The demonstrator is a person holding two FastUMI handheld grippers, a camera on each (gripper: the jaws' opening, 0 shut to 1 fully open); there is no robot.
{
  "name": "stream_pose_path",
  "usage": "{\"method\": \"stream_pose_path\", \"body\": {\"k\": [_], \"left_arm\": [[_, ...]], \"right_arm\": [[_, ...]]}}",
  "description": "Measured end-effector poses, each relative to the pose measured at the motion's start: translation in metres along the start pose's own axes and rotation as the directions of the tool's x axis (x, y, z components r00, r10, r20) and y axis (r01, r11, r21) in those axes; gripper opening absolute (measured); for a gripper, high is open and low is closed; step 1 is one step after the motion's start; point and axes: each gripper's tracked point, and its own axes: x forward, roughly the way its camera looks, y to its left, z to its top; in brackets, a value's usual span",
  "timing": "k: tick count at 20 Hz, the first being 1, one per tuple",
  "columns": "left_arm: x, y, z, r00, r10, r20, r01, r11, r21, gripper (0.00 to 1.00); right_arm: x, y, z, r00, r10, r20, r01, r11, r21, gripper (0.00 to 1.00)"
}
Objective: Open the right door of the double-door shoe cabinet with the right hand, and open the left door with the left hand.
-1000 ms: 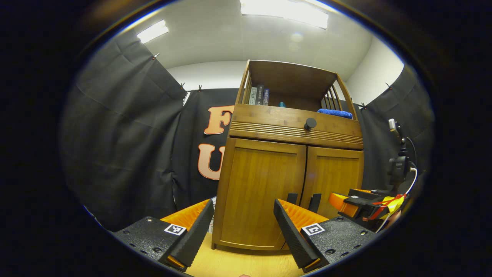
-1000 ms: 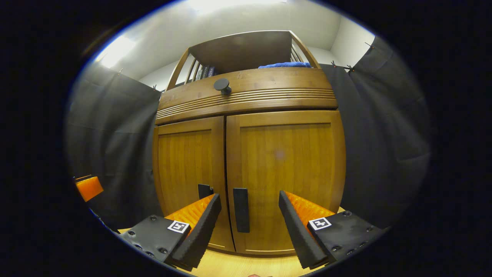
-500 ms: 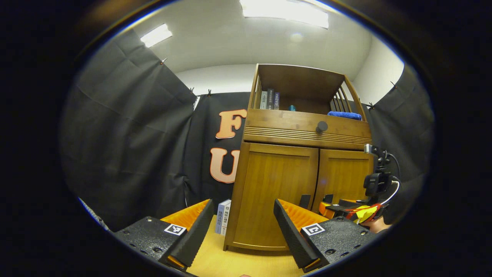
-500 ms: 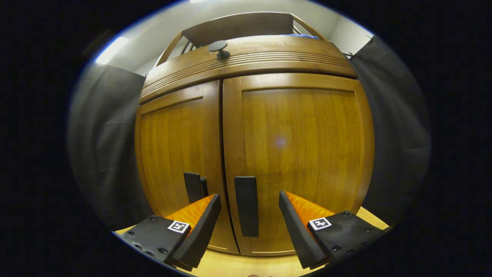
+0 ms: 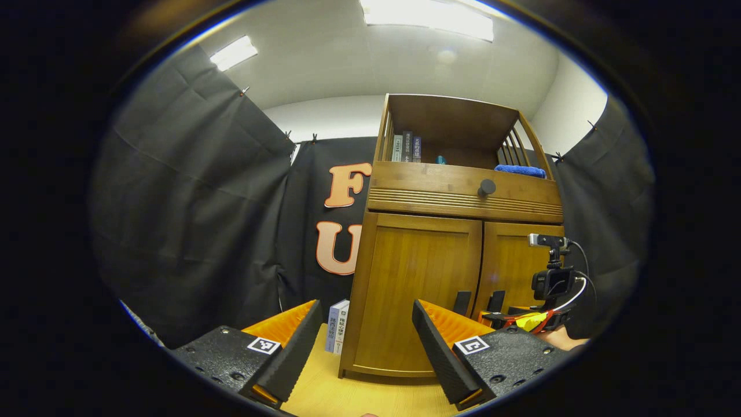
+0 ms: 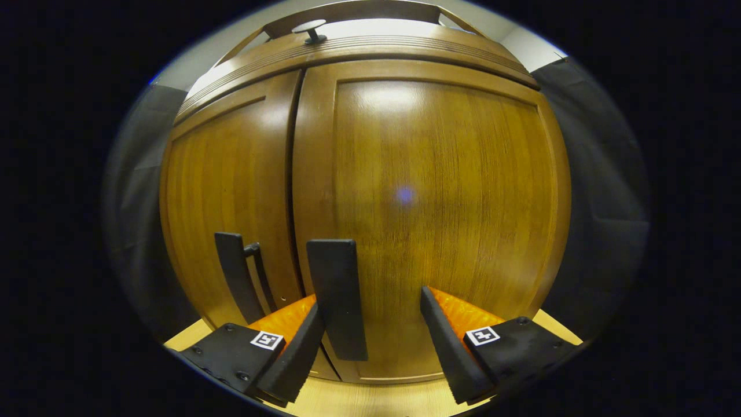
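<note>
Right hand-held gripper (image 6: 370,341) spread wide, right door handle (image 6: 337,298) between its fingers, nearer the left one.

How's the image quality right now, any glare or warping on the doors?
Right gripper view: the right door bulges from fisheye distortion, with ceiling-light sheen along its top and a faint bluish flare spot mid-panel; its handle stays sharp. Left gripper view: the cabinet is evenly lit, ceiling lights blown out.

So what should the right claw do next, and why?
Probably squeeze shut on the right door's handle. The right claw is open, and the black handle already sits between its fingers, close to one of them, with both doors closed. Once it grips, it can pull the right door open.
</note>
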Motion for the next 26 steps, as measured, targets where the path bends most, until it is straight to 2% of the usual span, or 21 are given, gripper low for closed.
{"method": "stream_pose_path", "body": {"k": [2,3,4,5,8,10,13,15,16,17,18,20,21,22,26], "left_arm": [[0.004,0.003,-0.001,1.0,0.005,0.003,-0.005,1.0,0.005,0.91],[0.006,0.003,-0.002,1.0,0.004,0.002,-0.004,1.0,0.005,0.91],[0.004,0.004,-0.002,1.0,0.003,0.001,-0.003,1.0,0.005,0.91],[0.004,0.004,-0.002,1.0,0.003,0.0,-0.003,1.0,0.003,0.91],[0.004,0.006,-0.002,1.0,-0.002,-0.001,0.002,1.0,0.001,0.91],[0.002,0.007,0.0,1.0,-0.005,0.004,0.005,1.0,0.003,0.91],[-0.003,0.012,0.005,1.0,0.001,0.009,-0.001,1.0,0.009,0.91],[-0.005,0.014,0.007,1.0,0.004,0.008,-0.004,1.0,0.008,0.91],[-0.008,0.016,0.007,1.0,0.004,0.006,-0.004,1.0,0.007,0.91],[-0.009,0.017,0.008,1.0,0.005,0.005,-0.005,1.0,0.006,0.91],[-0.011,0.017,0.008,1.0,0.005,0.004,-0.005,1.0,0.005,0.91],[-0.013,0.017,0.008,1.0,0.001,-0.003,-0.001,1.0,0.001,0.91],[-0.014,0.016,0.006,1.0,-0.004,-0.008,0.004,1.0,0.0,0.91],[-0.016,0.014,0.006,1.0,-0.01,-0.013,0.01,1.0,0.0,0.91],[-0.021,0.011,0.008,1.0,-0.022,-0.016,0.022,1.0,0.006,0.91]], "right_arm": [[0.003,0.0,-0.003,1.0,0.003,0.01,-0.003,1.0,-0.024,0.99],[0.003,0.001,-0.004,1.0,0.005,0.015,-0.004,0.999,-0.032,0.94],[0.003,0.001,-0.004,1.0,0.008,0.015,-0.007,0.999,-0.034,1.0],[0.004,0.001,-0.003,1.0,0.009,0.014,-0.009,1.0,-0.029,0.94],[0.002,0.008,-0.006,0.999,0.034,-0.005,-0.034,0.999,-0.031,0.91],[0.003,0.022,-0.006,0.997,0.071,-0.012,-0.072,0.997,-0.039,0.69],[0.005,0.024,-0.009,0.996,0.086,-0.03,-0.088,0.994,-0.058,0.36],[0.002,0.027,-0.009,0.994,0.105,-0.039,-0.106,0.994,-0.023,0.37],[0.0,0.026,-0.009,0.993,0.107,-0.042,-0.108,0.994,-0.02,0.32],[0.0,0.026,-0.009,0.993,0.107,-0.048,-0.108,0.994,-0.023,0.37],[-0.002,0.026,-0.009,0.993,0.108,-0.048,-0.109,0.994,-0.026,0.32],[-0.01,0.025,-0.008,0.992,0.117,-0.051,-0.118,0.993,-0.018,0.32],[-0.015,0.025,-0.01,0.991,0.124,-0.056,-0.125,0.992,-0.012,0.42],[-0.019,0.026,-0.012,0.99,0.129,-0.06,-0.13,0.992,-0.007,0.37],[-0.048,0.016,-0.01,0.991,0.12,-0.052,-0.12,0.993,-0.001,0.37]]}}
